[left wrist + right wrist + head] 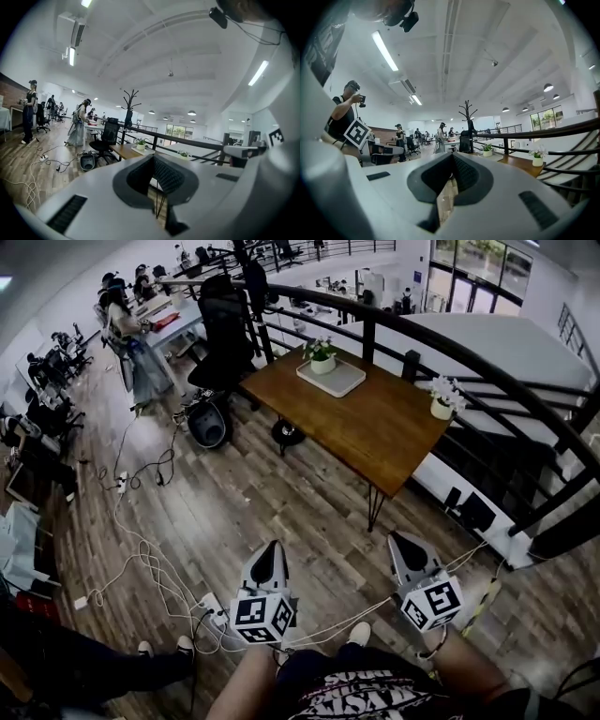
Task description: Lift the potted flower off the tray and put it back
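A potted flower in a white pot stands on a pale tray at the far end of a wooden table. It also shows small and far off as the potted flower in the left gripper view and the potted flower in the right gripper view. Both grippers are held over the floor well short of the table. My left gripper is shut with nothing in it, its jaws meeting at the tip. My right gripper is also shut and empty.
A second white flower pot sits on the table's right corner. A black railing curves behind the table. A black office chair and a round device stand at its left. Cables and a power strip lie on the floor. People stand far left.
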Motion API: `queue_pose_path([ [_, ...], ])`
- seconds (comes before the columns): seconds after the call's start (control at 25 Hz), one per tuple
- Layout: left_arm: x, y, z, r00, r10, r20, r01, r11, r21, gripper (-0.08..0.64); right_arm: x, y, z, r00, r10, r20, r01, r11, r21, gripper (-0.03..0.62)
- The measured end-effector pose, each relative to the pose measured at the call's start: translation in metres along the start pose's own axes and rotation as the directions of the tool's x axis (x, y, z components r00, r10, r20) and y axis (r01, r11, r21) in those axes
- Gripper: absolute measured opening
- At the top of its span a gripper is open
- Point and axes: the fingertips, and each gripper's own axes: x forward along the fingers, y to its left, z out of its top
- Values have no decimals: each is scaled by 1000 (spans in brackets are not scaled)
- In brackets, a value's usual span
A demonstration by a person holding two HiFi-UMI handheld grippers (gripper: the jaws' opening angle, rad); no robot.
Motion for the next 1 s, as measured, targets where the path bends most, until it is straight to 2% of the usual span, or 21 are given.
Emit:
queue_pose_path([
  [0.28,17,-6,17,999,30,26,-30,999,23,8,15,-21,8,999,39,21,-39,999,20,-9],
  [0.52,49,6,20,1000,9,-5,-9,1000,23,8,50,-31,5,999,49,3,-49,998,36,-9],
  [0.72,101,27,14,999,-21,-23,22,1000,13,8,94,-46,-7,999,35,-19,-34,998,44,-9],
  [1.0,190,82,32,997,-64,-31,64,998,-6,8,191,-67,-11,999,-5,-47,6,999,38,-9],
])
